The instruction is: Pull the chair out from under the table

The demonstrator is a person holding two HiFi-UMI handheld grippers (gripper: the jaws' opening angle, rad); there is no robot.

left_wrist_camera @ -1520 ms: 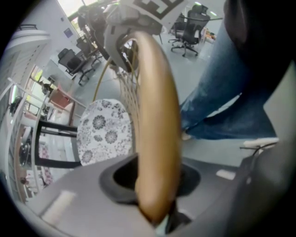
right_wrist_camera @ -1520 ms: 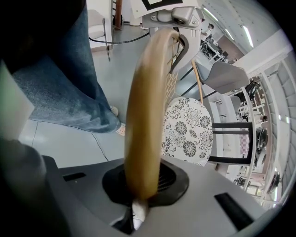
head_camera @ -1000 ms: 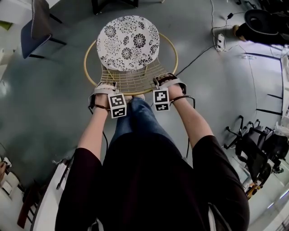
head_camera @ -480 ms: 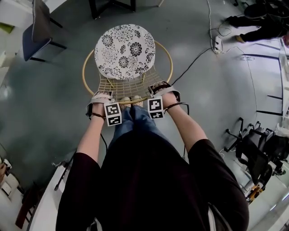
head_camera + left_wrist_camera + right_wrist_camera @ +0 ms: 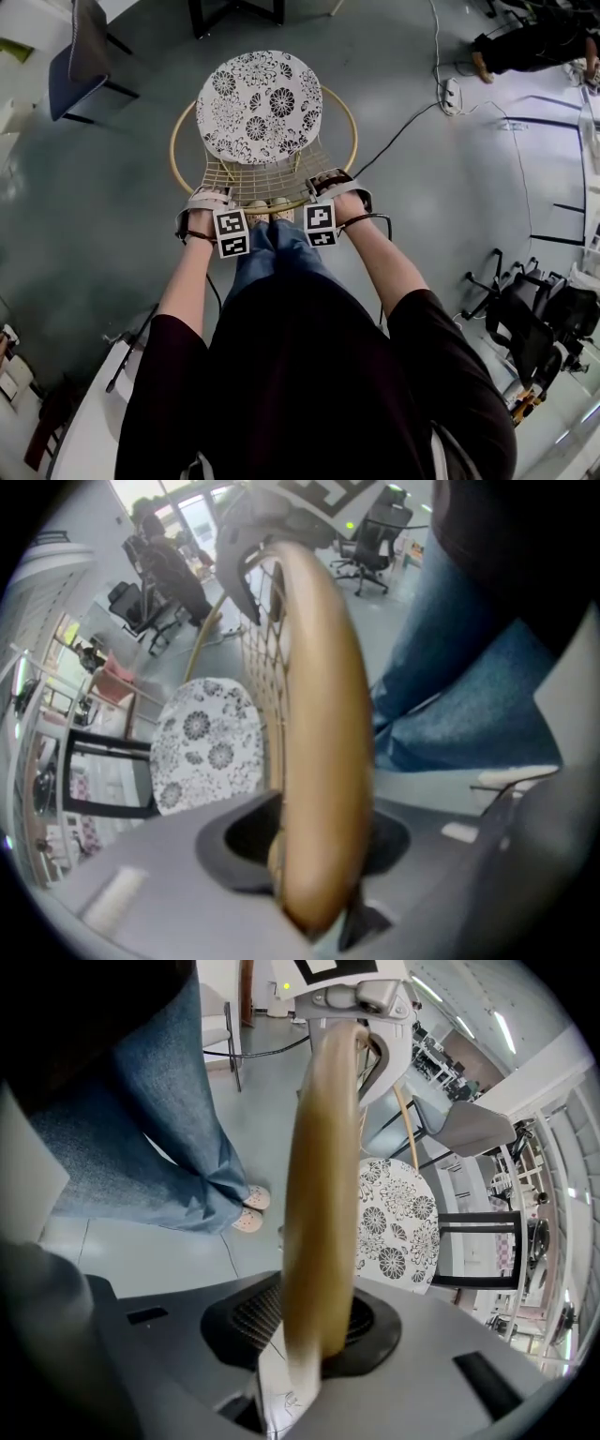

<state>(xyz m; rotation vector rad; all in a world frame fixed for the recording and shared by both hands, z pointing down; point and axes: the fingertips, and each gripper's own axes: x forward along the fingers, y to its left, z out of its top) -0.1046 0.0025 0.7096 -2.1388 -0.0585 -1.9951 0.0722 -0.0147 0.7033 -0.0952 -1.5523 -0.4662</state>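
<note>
The chair has a round gold rim (image 5: 174, 131), a gold wire back (image 5: 267, 176) and a floral cushion (image 5: 258, 105). It stands on the grey floor just in front of the person's feet. My left gripper (image 5: 208, 199) points down over the near left of the rim. In the left gripper view the rim (image 5: 319, 752) runs between its jaws (image 5: 314, 892), which are opening, with a dark gap beside the rim. My right gripper (image 5: 330, 180) is shut on the near right of the rim (image 5: 319, 1194), which fills its jaws (image 5: 305, 1354).
Black table legs (image 5: 234, 11) stand beyond the chair at the top. A dark chair (image 5: 80, 56) is at the upper left. A power strip (image 5: 455, 94) with a cable lies to the right. Office chairs (image 5: 525, 328) crowd the right edge, and a white tabletop (image 5: 94, 422) is at lower left.
Both grippers stay on the chair's near rim and the chair keeps its place before the feet. The person at the far upper right has shifted further right.
</note>
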